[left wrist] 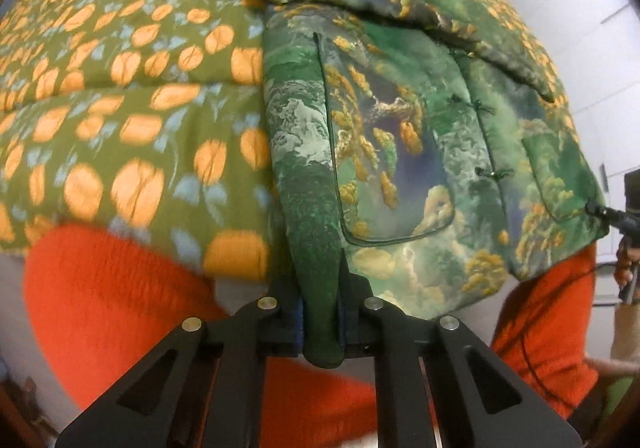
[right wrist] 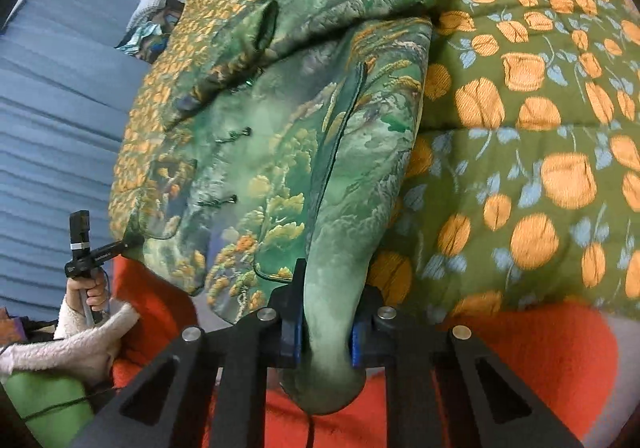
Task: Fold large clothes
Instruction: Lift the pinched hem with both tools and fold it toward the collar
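beyond both jaws a green quilt with orange flowers carries the green jacket; left gripper and right gripper each pinch its near hem.

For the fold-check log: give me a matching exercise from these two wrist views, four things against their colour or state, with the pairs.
Things:
1. jacket
2. quilt
3. left gripper
4. trousers

Descriptions:
A. plain bright orange-red, below the bed's edge
B. olive with orange flowers, spread under everything
C. green landscape print with knot buttons down the front
D. shut on the garment's lower hem

Pairs: 1-C, 2-B, 3-D, 4-A

The right gripper also pinches the jacket's hem.
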